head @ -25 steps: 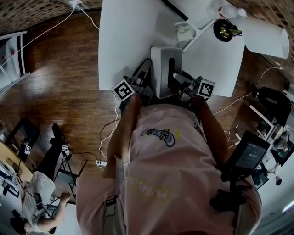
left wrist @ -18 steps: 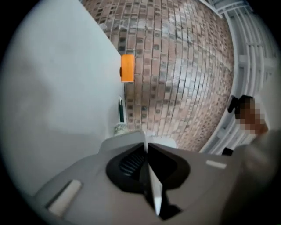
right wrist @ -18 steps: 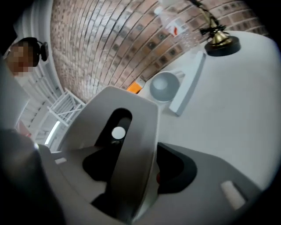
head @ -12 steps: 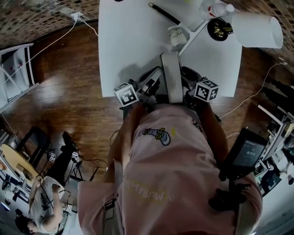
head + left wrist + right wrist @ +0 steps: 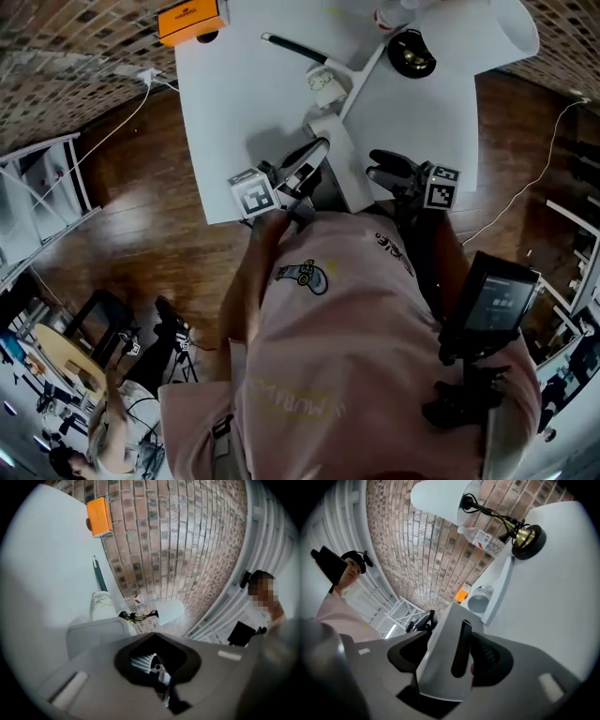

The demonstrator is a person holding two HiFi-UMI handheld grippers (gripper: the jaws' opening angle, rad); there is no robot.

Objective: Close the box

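White table [image 5: 244,112], brick wall [image 5: 187,550] behind | right gripper [image 5: 380,169] clamps grey tissue box [image 5: 438,667] near table edge, jaws just eased wider, box between them | left gripper [image 5: 161,684] pinched together, empty | lid looks seated, closing likely nearly done - seam unseen

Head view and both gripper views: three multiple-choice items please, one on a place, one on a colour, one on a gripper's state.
1. Where is the orange block? A on the floor; B at the far left corner of the table; C inside the cup.
2. What colour is the slotted box? A red; B green; C grey.
3. What state is the left gripper in? A shut, empty; B wide open; C shut on a pen.
Answers: 1 B, the head view shows it at that corner; 2 C, grey in the right gripper view; 3 A, its view shows the jaws meeting.
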